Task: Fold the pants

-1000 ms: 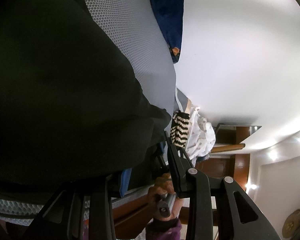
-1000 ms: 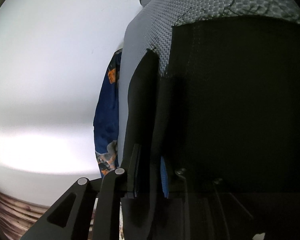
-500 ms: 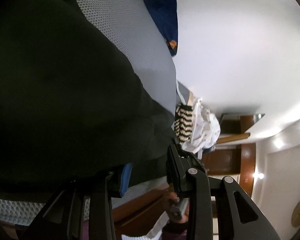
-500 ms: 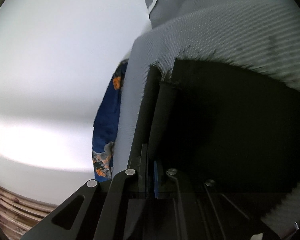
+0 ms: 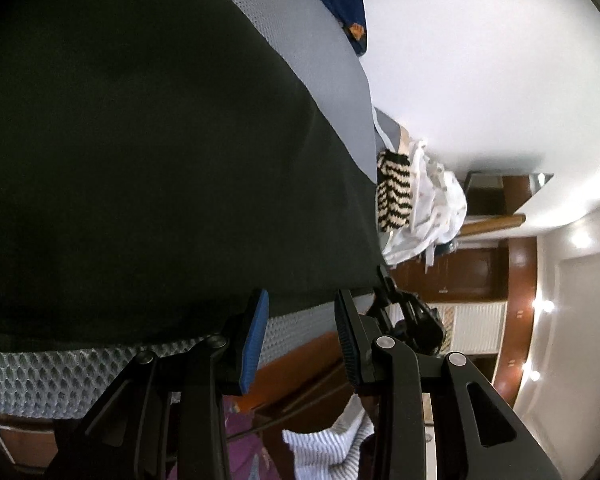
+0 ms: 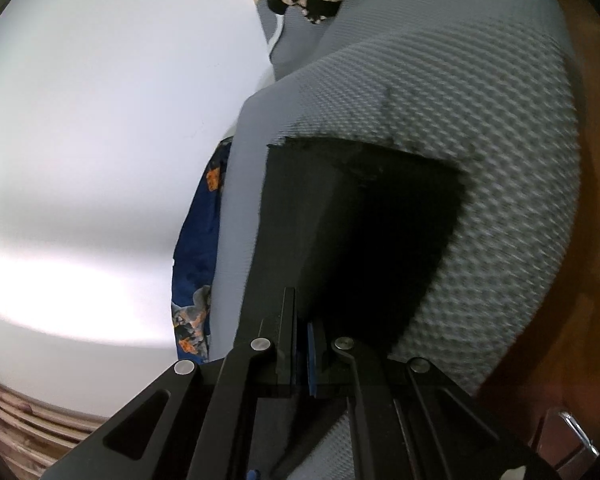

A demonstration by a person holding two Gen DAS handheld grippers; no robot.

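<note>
The left gripper (image 5: pixel 300 320) stands wide apart, gripping nothing; the black pants (image 5: pixel 140 152) lie on the grey mesh pad (image 5: pixel 40 376) just beyond its fingertips. The right gripper (image 6: pixel 302 320) is pinched narrow on the pants' (image 6: pixel 364 232) edge.

One black pants (image 5: pixel 148 160), one mesh cushion (image 6: pixel 460 120), two grippers (image 5: pixel 300 332) (image 6: pixel 302 356).

Black pants (image 5: pixel 140 140) on grey honeycomb-textured mattress (image 6: pixel 480 128); black-and-cream zigzag knit (image 5: pixel 394 194); blue patterned cloth (image 6: pixel 198 248)
</note>
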